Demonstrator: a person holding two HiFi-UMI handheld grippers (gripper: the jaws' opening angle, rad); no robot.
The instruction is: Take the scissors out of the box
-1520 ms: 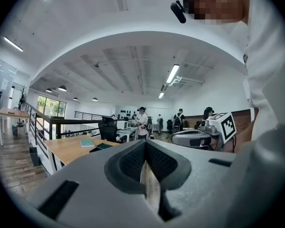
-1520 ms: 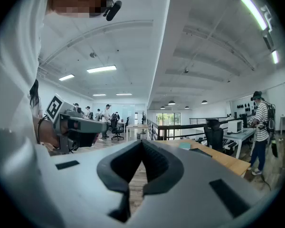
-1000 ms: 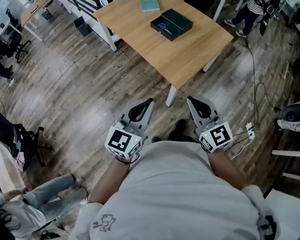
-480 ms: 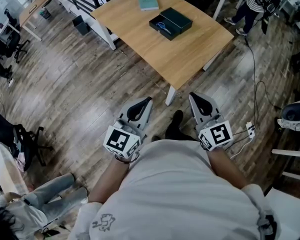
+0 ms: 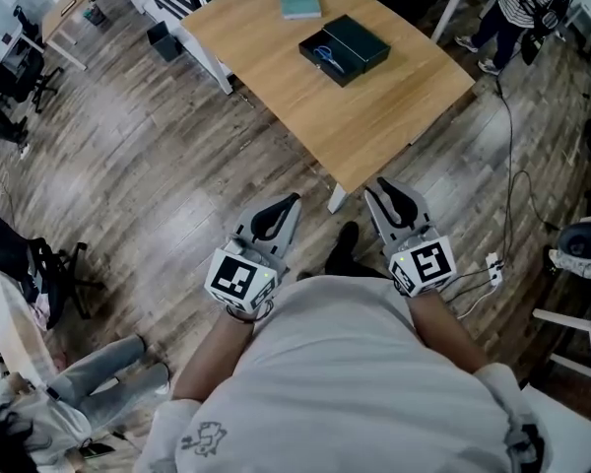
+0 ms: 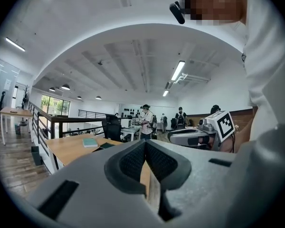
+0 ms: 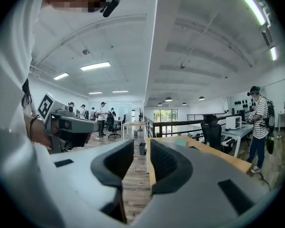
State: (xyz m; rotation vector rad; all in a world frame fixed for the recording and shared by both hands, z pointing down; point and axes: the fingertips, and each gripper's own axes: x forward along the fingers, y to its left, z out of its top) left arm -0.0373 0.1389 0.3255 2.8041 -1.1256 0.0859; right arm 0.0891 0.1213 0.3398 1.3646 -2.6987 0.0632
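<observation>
The blue-handled scissors (image 5: 323, 53) lie in the dark box (image 5: 360, 42) on the light wooden table (image 5: 394, 116), upper centre. Its corner is now nearer both grippers than a second ago. The left gripper (image 5: 294, 201) has its jaws together, empty. The right gripper (image 5: 376, 189) has just been opening its jaws, which stand parted with nothing between them.

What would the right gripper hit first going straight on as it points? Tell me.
Most likely the near corner of the wooden table, just ahead of the right gripper; depth is unclear. Its jaws have just been opening, nothing between them.
</observation>
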